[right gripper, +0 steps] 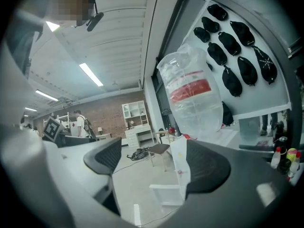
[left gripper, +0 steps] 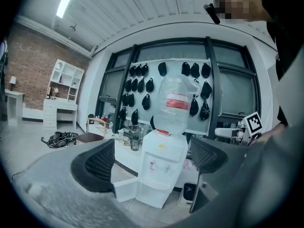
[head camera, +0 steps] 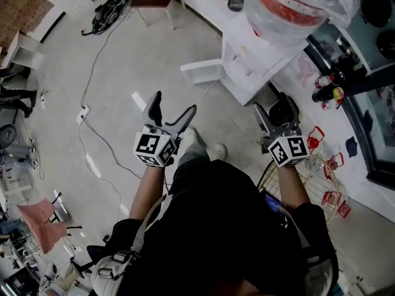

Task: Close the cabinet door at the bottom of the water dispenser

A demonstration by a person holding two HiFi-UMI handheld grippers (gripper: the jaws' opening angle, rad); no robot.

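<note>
Cabinet door at base of water dispenser: open, swung out to 9 o'clock of dispenser in head view, not yet touched

Left gripper: jaws spread wide, nothing between; door at its 1 o'clock, well apart

Right gripper: jaws likewise spread, empty; dispenser body at its 12 o'clock

Judgement: both held open in approach posture; left better placed to push door's outer face shut

Water bottle on top: risk of jolt if door slammed

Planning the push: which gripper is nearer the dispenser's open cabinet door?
Left. Left gripper hangs just short of the open door; right gripper is by the dispenser body, farther off.
</note>
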